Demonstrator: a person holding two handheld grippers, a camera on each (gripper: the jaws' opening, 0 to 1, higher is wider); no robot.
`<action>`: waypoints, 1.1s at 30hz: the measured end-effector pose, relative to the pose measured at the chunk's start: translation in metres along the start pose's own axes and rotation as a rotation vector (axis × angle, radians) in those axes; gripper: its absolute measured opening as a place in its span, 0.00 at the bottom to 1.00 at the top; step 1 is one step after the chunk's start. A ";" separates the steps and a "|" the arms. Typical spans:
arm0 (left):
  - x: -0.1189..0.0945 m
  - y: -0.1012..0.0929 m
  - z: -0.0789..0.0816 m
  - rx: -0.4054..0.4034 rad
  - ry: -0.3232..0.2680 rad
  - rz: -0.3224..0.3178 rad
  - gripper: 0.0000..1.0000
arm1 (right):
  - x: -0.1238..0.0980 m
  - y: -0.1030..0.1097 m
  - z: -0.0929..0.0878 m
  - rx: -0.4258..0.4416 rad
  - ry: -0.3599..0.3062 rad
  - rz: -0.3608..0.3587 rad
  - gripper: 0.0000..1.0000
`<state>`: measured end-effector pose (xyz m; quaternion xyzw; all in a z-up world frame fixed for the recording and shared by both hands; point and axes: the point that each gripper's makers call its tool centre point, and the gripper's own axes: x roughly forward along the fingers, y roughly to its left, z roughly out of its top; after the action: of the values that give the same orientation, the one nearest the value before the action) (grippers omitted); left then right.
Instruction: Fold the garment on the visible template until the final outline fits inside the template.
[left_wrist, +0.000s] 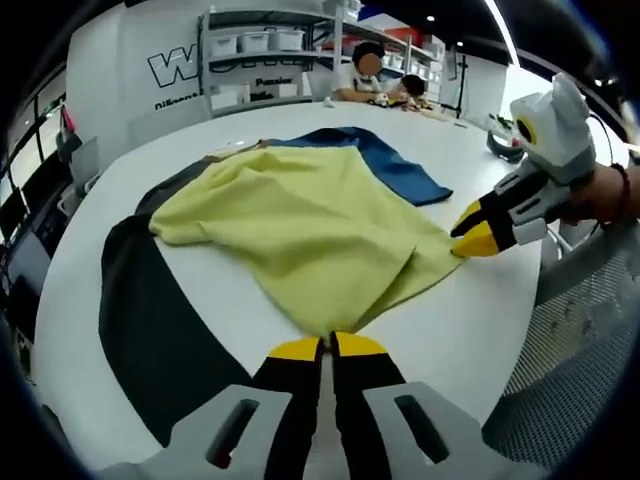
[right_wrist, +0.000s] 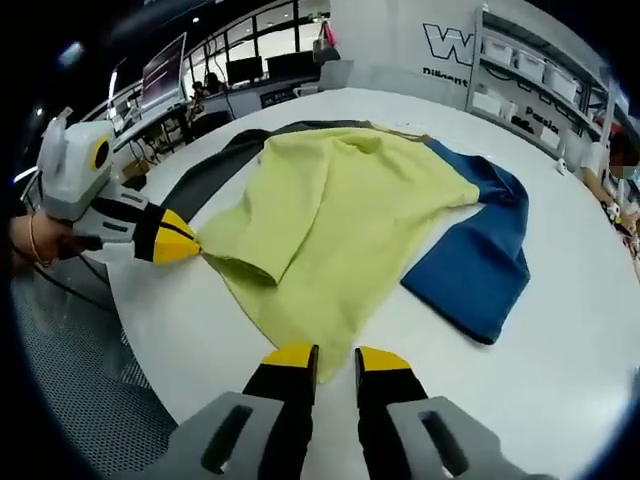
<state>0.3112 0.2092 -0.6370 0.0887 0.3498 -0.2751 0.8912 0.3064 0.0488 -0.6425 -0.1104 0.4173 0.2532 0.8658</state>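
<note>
Yellow soft garment (left_wrist: 310, 225), rumpled, on dark template (left_wrist: 150, 330).

2 low close views from opposite garment (left_wrist: 310, 225) edges, facing inward, perhaps sharing the table (right_wrist: 560, 330)

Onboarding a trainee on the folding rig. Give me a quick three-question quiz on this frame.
1. True or false: the yellow garment partly covers a blue cloth.
2. The left tool is: A) open above the table, B) shut on the yellow garment's edge, C) gripping the blue cloth.
3. Fill in: the dark template lies on a ___ table.
Key: 1 true; 2 B; 3 white.
</note>
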 end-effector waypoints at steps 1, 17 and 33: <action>0.000 0.000 0.000 -0.002 0.002 -0.002 0.00 | 0.001 0.001 0.001 0.000 0.001 0.005 0.01; -0.035 0.026 -0.009 -0.012 0.050 0.026 0.00 | -0.013 -0.022 -0.012 0.082 0.050 -0.026 0.00; -0.060 0.048 -0.044 0.095 0.244 0.056 0.00 | -0.041 -0.071 -0.038 0.161 0.111 -0.148 0.00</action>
<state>0.2764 0.2901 -0.6309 0.1734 0.4393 -0.2536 0.8442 0.2971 -0.0413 -0.6360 -0.0847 0.4742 0.1478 0.8638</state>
